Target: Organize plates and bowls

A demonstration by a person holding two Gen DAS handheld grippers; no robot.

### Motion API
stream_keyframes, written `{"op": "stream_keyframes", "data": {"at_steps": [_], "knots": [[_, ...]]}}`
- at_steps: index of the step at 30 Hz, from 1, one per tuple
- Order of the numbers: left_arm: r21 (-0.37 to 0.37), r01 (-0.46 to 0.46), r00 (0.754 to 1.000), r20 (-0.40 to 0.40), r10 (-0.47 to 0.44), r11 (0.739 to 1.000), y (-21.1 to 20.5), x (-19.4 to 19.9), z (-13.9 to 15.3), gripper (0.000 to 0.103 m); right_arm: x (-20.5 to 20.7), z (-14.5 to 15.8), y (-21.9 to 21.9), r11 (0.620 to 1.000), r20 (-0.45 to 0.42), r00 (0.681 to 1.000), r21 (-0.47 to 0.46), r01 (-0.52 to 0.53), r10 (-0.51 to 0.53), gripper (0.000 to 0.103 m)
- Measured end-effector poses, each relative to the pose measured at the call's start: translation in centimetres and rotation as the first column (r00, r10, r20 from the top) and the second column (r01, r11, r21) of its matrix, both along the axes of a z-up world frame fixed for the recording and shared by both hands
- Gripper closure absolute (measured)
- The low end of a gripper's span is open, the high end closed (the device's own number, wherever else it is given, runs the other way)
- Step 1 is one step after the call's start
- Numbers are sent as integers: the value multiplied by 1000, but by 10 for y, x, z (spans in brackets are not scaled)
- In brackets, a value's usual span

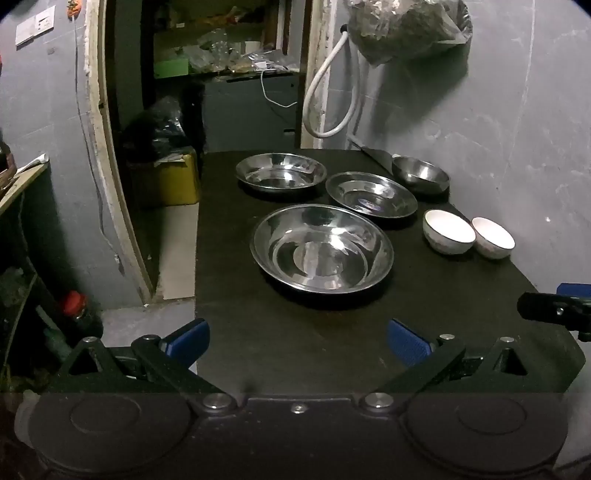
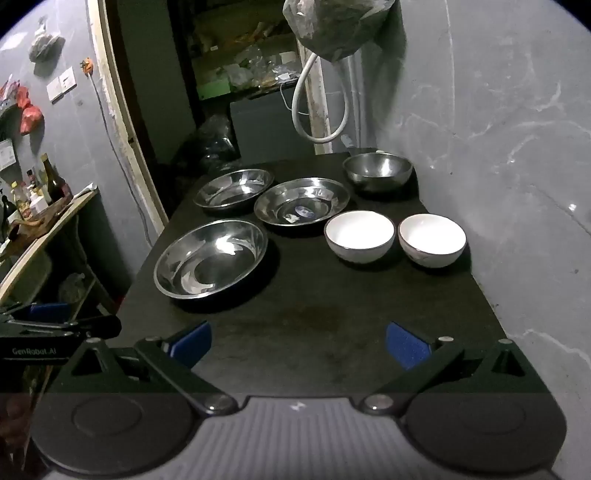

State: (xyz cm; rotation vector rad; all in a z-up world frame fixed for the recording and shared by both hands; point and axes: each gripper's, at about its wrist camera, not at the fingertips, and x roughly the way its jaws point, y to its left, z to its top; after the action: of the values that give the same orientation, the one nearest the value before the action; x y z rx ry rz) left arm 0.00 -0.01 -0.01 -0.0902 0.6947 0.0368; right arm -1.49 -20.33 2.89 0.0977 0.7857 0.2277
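Three steel plates sit on the dark table (image 1: 295,350): a large near one (image 1: 321,249) (image 2: 210,258), a middle one (image 1: 371,199) (image 2: 301,205) and a far left one (image 1: 280,171) (image 2: 233,187). A steel bowl (image 1: 420,174) (image 2: 377,171) stands at the far right by the wall. Two white bowls (image 1: 448,231) (image 1: 492,237) stand side by side at the right; in the right wrist view they are the left one (image 2: 359,235) and the right one (image 2: 431,239). My left gripper (image 1: 298,341) is open and empty above the table's near edge. My right gripper (image 2: 298,343) is open and empty, short of the white bowls.
A grey wall (image 2: 517,166) runs along the table's right side. A bag (image 1: 406,26) and a white hose (image 1: 325,96) hang above the far end. An open doorway (image 1: 184,147) and floor lie left of the table. A shelf with bottles (image 2: 37,199) stands further left.
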Motion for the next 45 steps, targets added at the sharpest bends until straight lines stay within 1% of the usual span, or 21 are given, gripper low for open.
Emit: {"op": "stream_keyframes", "data": {"at_steps": [4,7,13,14,19,45], "knots": [[3,-3,1000,-3,3,1000,2,0,0,1,1,1,0,1000,-4,1000,0,-1,1,0],[8,-7,1000,-5,7,1000,0,2,-7,1,0,-4,2,1000,2,1000,2,1,-1,0],[32,-5,1000,-9,5,999,-10,7,-10,1,1,-3,2,1000,1,1000,-6,-7,7,0],[26,3,1000,-14,-2,1000,-5,6,-7,1,1,-3,2,1000,1,1000,-6,-7,7,0],[29,15,1000,-5,-15,999,-6,1,-4,1,1,-2,3,1000,-2,1000,-7,-8,8,0],[32,21,1000,-8,-21,999,-10,-3,-1,1,-6,1,3,1000,8,999,-2,-31,31,0]]}}
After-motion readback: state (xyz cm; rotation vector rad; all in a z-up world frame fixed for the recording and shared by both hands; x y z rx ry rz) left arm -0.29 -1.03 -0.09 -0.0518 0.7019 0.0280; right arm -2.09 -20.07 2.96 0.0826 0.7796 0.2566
